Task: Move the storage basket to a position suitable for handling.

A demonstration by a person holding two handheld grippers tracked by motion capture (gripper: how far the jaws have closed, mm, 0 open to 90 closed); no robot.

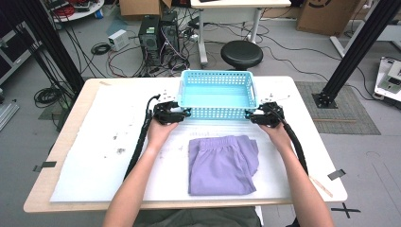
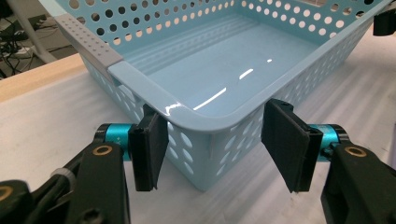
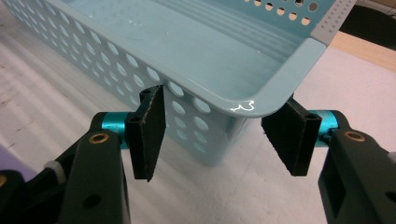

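Blue basket (image 1: 216,94): perforated plastic, upper centre of the high view, standing empty on the white sheet (image 1: 94,156).
Left gripper (image 1: 171,113): at the basket's near left corner; in its own view the corner sits between the pads, left pad touching the wall, right pad apart, so not clamped.
Right gripper (image 1: 265,115): at the near right corner, both pads against the corner, pinching it.
Purple garment (image 1: 222,163): folded, lower centre, just below the basket.
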